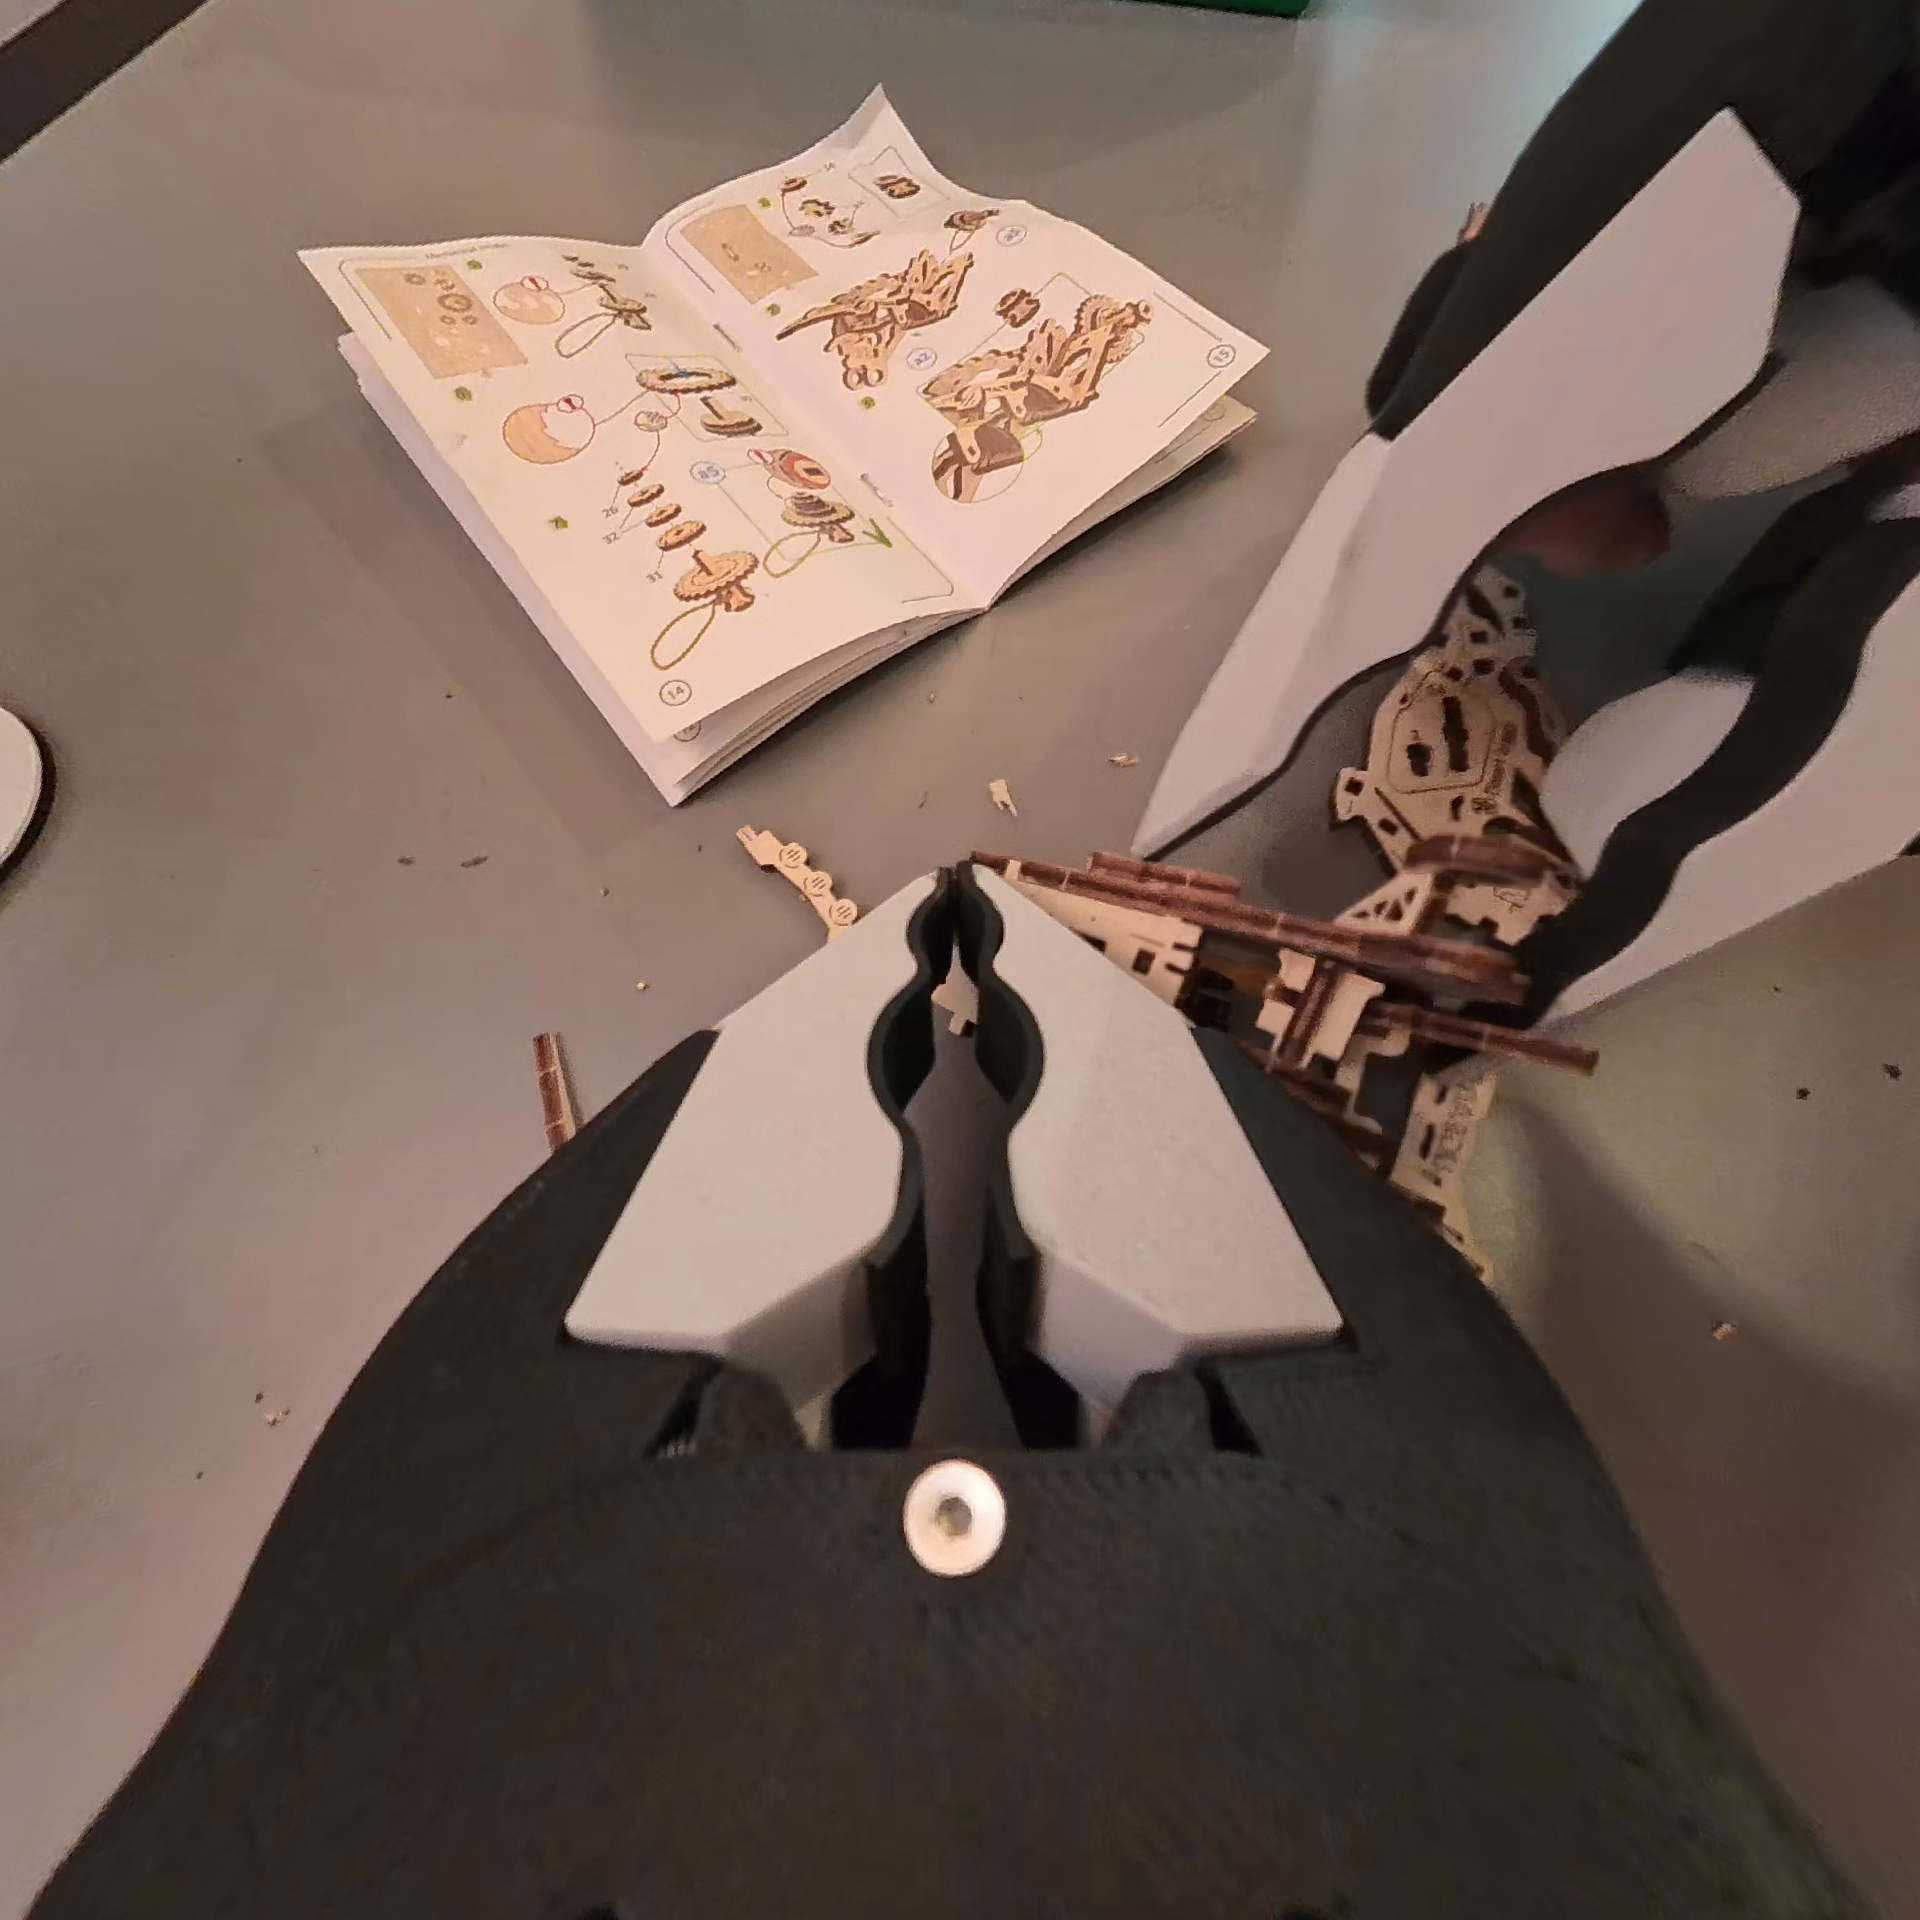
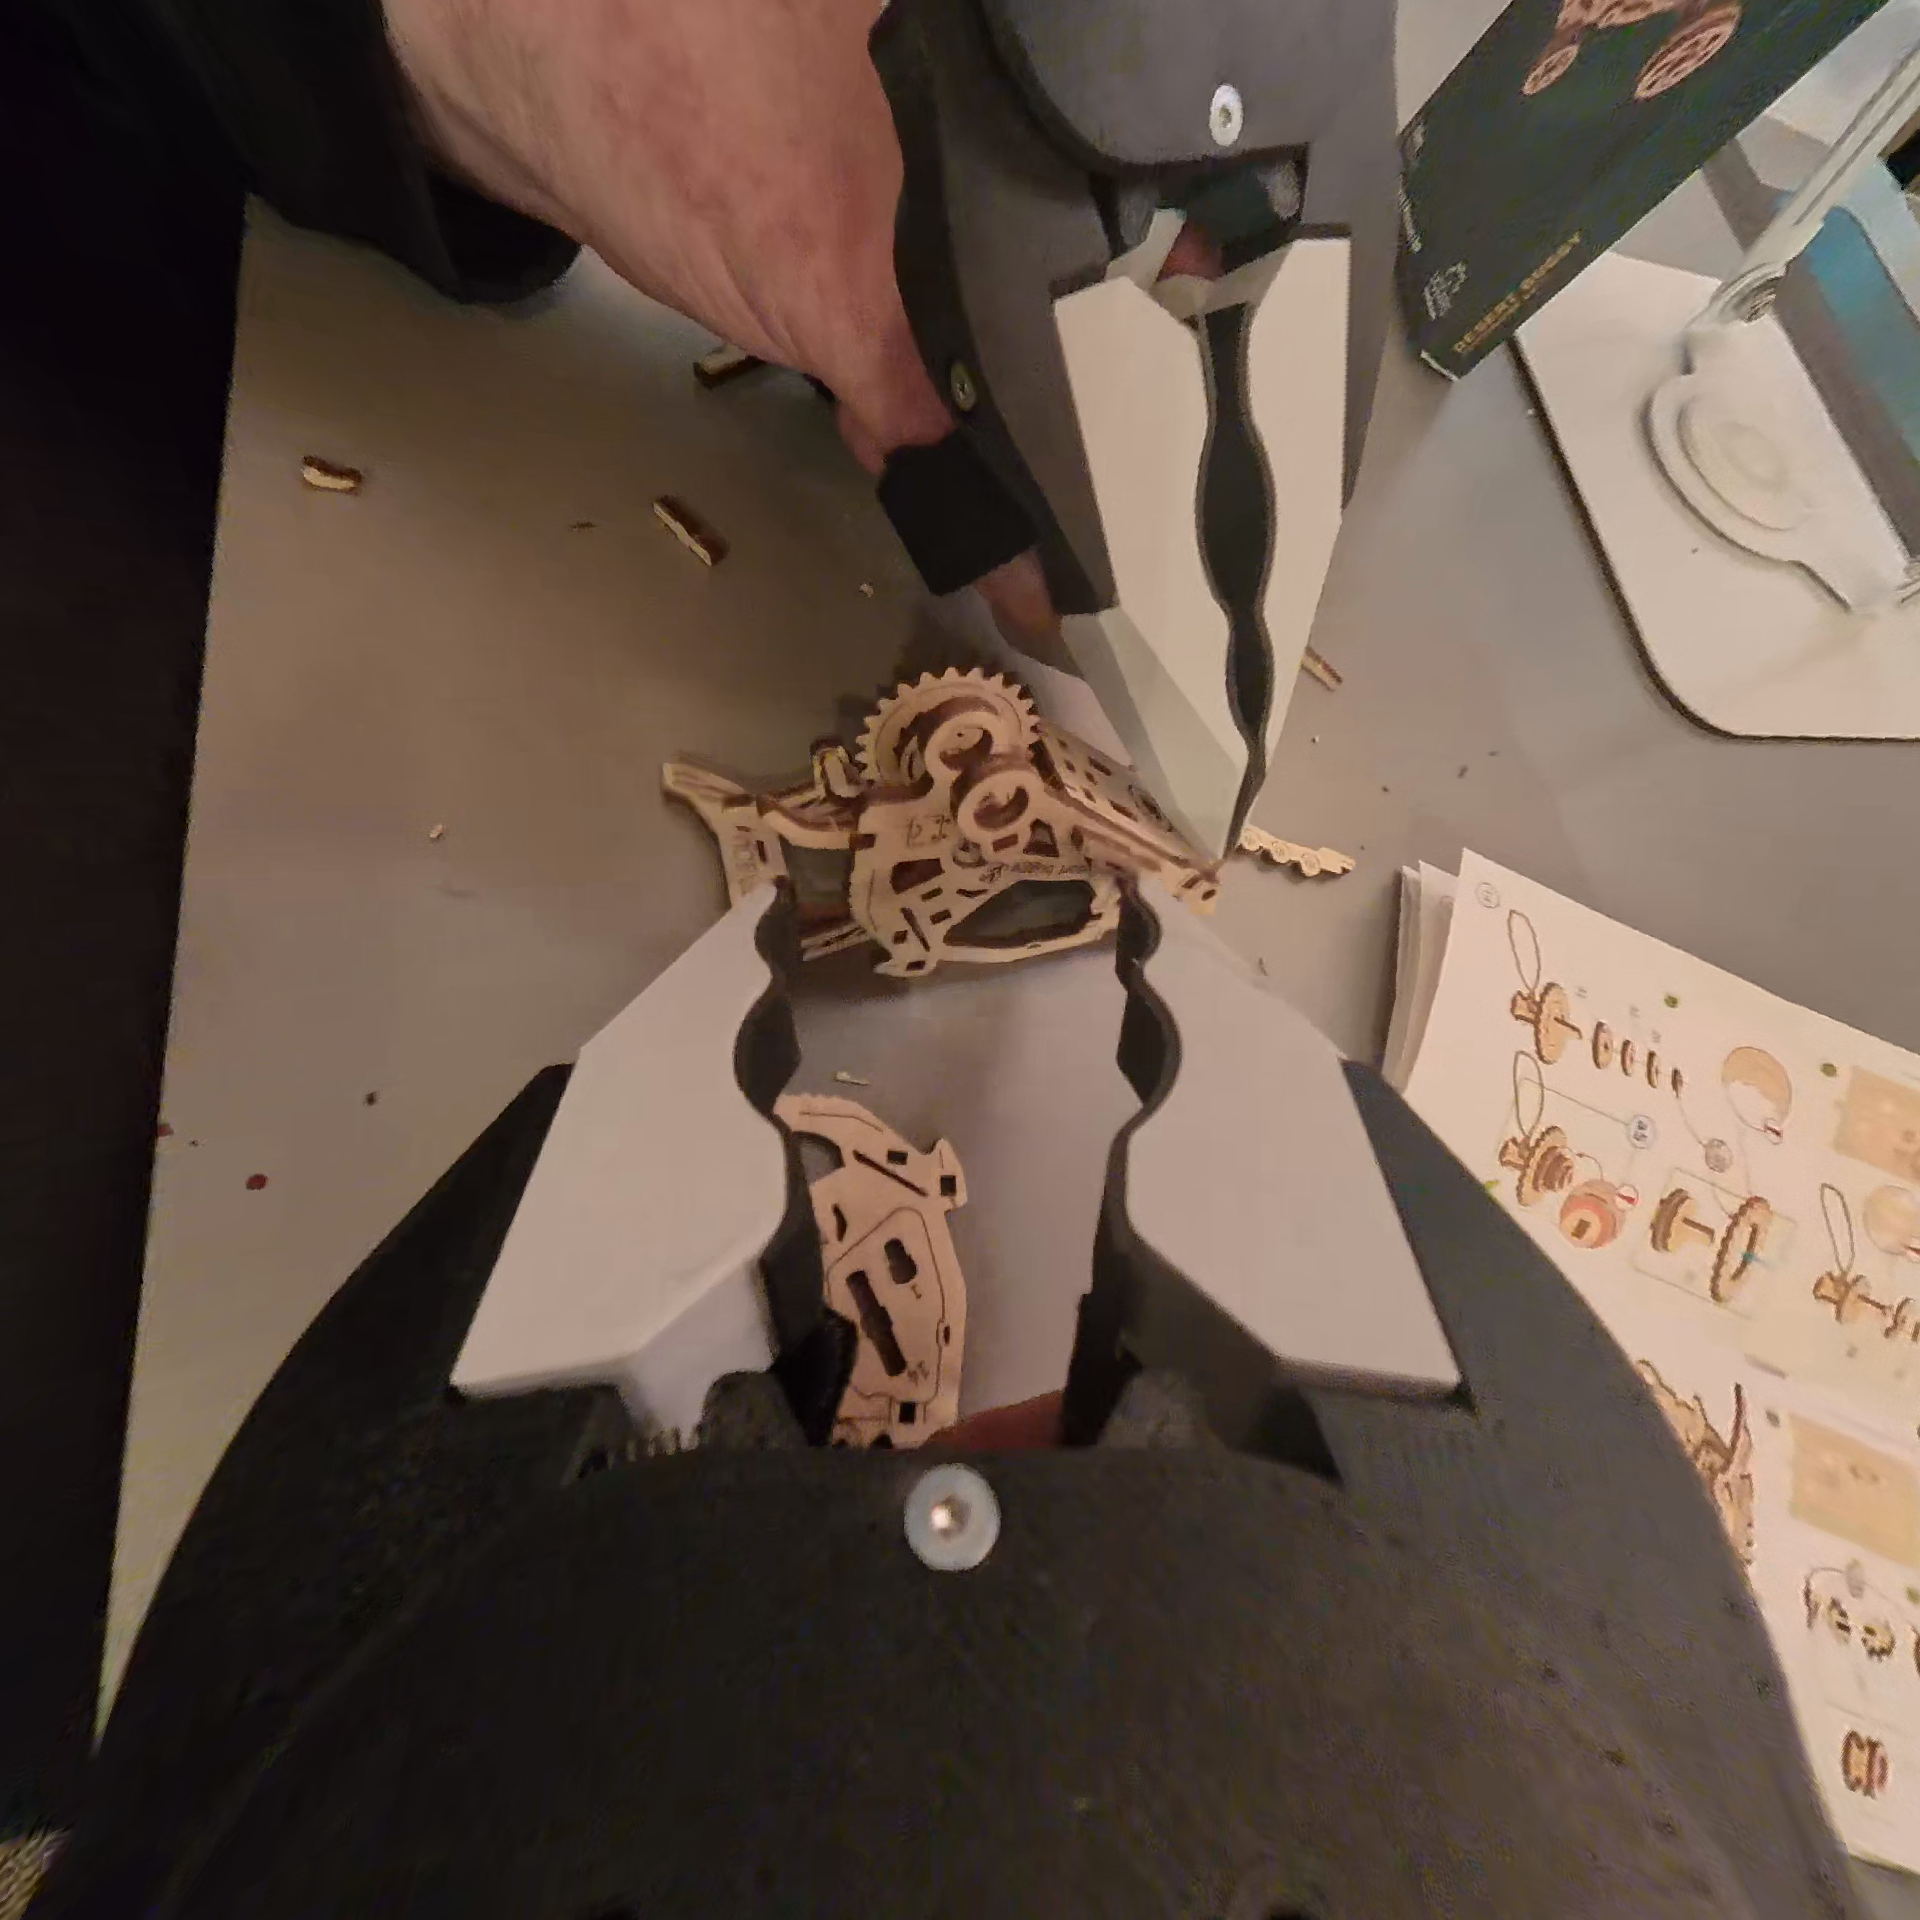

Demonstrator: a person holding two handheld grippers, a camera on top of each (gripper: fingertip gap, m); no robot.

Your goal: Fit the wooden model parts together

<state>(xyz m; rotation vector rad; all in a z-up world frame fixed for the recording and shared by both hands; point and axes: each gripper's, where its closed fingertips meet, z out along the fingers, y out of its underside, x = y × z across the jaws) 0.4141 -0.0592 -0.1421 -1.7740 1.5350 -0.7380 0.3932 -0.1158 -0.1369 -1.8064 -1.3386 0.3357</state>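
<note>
L tongs (image 1: pixel 954 894): closed, tips together at the model's (image 2: pixel 935 831) pointed front end; whether they nip wood there, cannot tell. R tongs (image 2: pixel 951 935): wide open, one tip each side of the model, not gripping. Model sits on counter (image 1: pixel 312 1039) directly ahead of R tongs, long axis running crosswise to them. Flat side panel (image 2: pixel 894 1278) lies loose betw. R fingers, nearer the camera. Manual (image 1: pixel 769 447) open beyond. Judgement: R is nearer the panel; must back off to grip it.
</note>
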